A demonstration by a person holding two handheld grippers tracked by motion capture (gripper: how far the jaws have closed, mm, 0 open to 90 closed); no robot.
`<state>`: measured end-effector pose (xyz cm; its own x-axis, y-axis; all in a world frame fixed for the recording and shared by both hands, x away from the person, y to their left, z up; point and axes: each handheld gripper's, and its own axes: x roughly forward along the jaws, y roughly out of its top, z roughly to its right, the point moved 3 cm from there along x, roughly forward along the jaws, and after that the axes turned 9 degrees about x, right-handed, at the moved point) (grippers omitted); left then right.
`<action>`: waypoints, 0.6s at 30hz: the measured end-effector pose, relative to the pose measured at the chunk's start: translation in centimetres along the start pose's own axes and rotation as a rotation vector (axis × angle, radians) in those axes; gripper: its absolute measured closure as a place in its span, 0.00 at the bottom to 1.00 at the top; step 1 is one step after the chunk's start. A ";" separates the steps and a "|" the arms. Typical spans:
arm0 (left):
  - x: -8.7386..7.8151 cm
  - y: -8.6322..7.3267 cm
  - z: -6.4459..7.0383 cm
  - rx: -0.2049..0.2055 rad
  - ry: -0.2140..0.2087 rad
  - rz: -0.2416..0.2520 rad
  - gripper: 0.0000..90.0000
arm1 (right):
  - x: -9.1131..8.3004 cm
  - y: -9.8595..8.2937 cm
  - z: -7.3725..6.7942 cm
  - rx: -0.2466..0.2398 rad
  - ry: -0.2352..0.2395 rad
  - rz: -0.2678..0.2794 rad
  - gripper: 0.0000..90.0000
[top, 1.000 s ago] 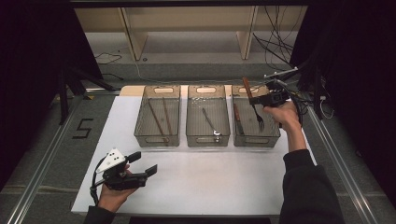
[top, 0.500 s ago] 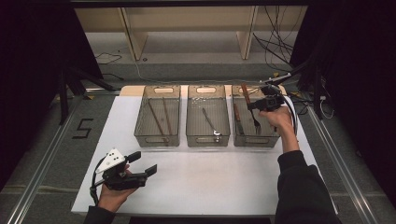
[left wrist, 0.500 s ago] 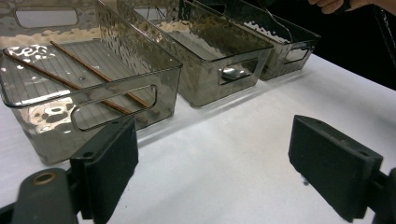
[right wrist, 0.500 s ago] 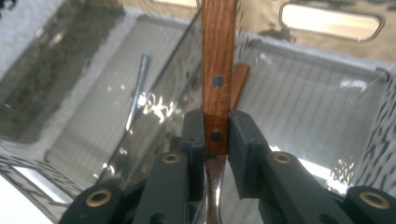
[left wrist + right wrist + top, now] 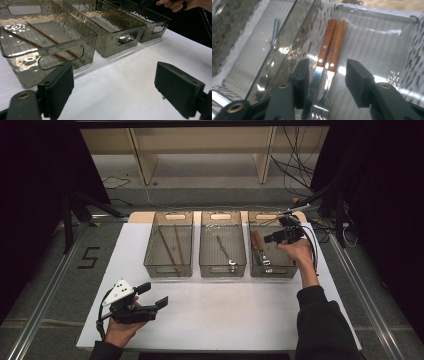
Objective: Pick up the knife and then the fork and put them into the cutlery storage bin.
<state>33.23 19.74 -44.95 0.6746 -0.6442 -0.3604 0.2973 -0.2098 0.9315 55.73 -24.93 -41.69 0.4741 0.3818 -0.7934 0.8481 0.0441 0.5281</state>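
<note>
The right gripper [image 5: 267,239] no longer carries the wooden-handled knife [image 5: 258,245]; it now lies in the right bin [image 5: 295,268]; jaws parted.

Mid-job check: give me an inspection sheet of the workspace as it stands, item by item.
Surface: white table top, bare in front of the bins.
Job's things: two wooden-handled utensils lie side by side in the right bin; they look like a knife and a fork.
Other bins: the left bin holds two chopsticks; the middle bin holds a metal utensil.
Clutter: nothing seen.
Grippers: the right gripper is open over the wooden-handled utensils, gripping nothing; the left gripper is open above the front of the table.
Cables: one trails from the right gripper; more lie on the floor behind.
Surroundings: wooden shelf frame behind, a floor mark "5" at left.
</note>
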 end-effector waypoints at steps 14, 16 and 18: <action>0.0 0.0 0.0 -0.002 -0.004 -0.002 0.17 | -2.9 -1.8 -3.0 -0.088 0.107 0.094 0.37; 0.1 0.0 0.0 -0.002 -0.005 -0.006 0.17 | -3.1 -2.4 -3.4 -0.107 0.118 0.099 0.36; 0.1 0.0 0.0 0.001 -0.008 -0.010 0.17 | -3.4 -2.9 -3.8 -0.113 0.131 0.118 0.35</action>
<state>33.29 19.68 -45.02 0.6664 -0.6478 -0.3691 0.3031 -0.2168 0.9280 50.74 -22.87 -39.40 0.5276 0.5065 -0.6820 0.7530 0.0928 0.6515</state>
